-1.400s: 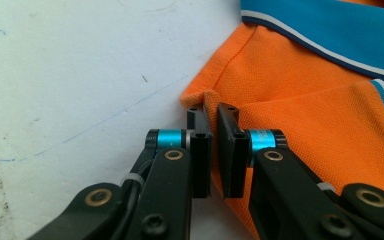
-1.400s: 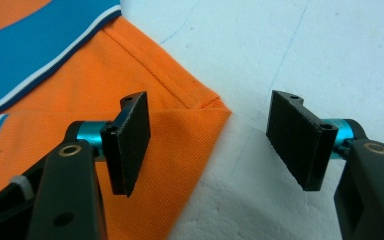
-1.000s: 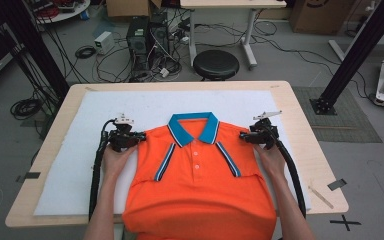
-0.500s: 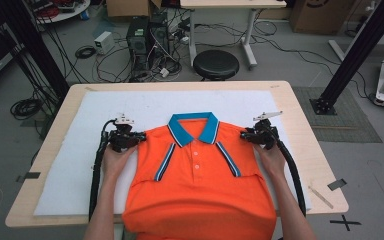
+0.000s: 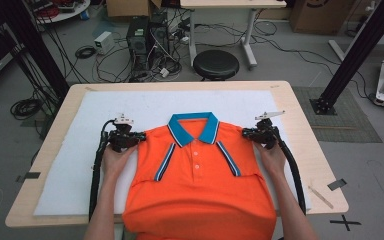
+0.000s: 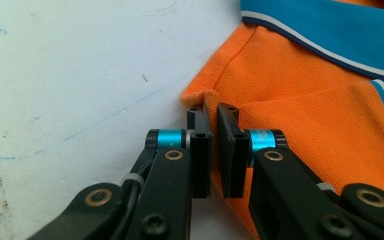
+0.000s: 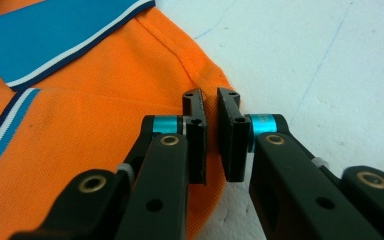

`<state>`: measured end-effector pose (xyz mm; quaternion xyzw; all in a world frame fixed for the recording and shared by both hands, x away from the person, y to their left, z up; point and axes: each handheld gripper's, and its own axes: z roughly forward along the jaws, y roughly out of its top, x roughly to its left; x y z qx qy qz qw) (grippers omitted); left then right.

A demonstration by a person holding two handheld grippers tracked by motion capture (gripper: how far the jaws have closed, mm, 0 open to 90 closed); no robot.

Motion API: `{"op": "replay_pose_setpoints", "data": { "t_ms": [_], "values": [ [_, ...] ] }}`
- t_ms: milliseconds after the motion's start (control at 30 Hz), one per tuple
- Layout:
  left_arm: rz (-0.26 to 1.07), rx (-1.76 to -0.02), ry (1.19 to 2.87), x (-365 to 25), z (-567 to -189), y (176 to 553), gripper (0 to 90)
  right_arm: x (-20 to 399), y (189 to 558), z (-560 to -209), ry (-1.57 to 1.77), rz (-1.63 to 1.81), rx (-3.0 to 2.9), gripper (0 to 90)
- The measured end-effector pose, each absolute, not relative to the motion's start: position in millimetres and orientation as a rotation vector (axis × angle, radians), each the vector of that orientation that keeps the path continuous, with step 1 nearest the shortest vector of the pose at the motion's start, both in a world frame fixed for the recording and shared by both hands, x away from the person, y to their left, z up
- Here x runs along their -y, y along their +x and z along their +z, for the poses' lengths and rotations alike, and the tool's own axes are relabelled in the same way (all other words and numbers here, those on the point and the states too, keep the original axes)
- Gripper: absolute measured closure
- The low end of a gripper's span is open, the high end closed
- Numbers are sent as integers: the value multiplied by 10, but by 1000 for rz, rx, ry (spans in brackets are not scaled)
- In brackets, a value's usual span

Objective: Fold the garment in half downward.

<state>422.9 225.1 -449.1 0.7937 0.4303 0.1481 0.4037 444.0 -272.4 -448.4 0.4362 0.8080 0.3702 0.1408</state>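
Observation:
An orange polo shirt (image 5: 197,175) with a blue collar (image 5: 193,126) lies face up on the white mat, sleeves folded under, its hem hanging over the near table edge. My left gripper (image 5: 136,138) is shut on the shirt's left shoulder corner (image 6: 205,97); a fold of orange cloth is pinched between its pads (image 6: 211,122). My right gripper (image 5: 247,132) pinches the right shoulder corner (image 7: 211,80). Its jaws have just been closing, and orange fabric sits between the pads (image 7: 211,112).
A white mat (image 5: 80,150) covers most of the wooden table (image 5: 305,125). Past the far edge stand a black stool (image 5: 216,64), a computer case (image 5: 145,35) and loose cables on the floor. A black frame post (image 5: 352,55) rises at the right.
The right gripper's jaws have drawn together on the shirt's shoulder. Both hands and the shirt have stayed where they were.

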Motion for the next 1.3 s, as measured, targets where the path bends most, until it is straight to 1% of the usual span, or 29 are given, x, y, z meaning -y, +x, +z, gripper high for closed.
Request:
{"op": "replay_pose_setpoints", "data": {
  "t_ms": [133,500,600,667,833,1033,1167,1200,1233,1300],
  "values": [
    [365,-1088,1994,-2273,-4483,4231,849,2745,4408,-4461,1268,1064,-2295,866],
    [381,-1079,1875,-2375,-4447,4173,852,2883,4350,-4417,1321,1165,-2173,868],
    [412,-1075,1937,-2318,-4456,4175,852,2871,4355,-4427,1333,1149,-2180,869],
    [426,-1077,1948,-2282,-4464,4176,852,2848,4358,-4434,1306,1119,-2192,868],
    [399,-1089,1938,-2294,-4466,4201,852,2837,4367,-4439,1308,1110,-2198,867],
    [369,-1109,1973,-2264,-4415,4292,852,2815,4437,-4431,1339,1084,-2228,866],
    [380,-1120,1902,-2297,-4359,4306,855,2810,4497,-4336,1332,1084,-2224,867],
    [344,-1140,1910,-2304,-4340,4346,855,2806,4527,-4298,1331,1081,-2228,867],
    [336,-1151,1917,-2295,-4326,4376,856,2792,4564,-4252,1330,1075,-2231,867],
    [354,-1150,1941,-2264,-4269,4442,855,2771,4628,-4205,1326,1058,-2242,867]
  ]
}}
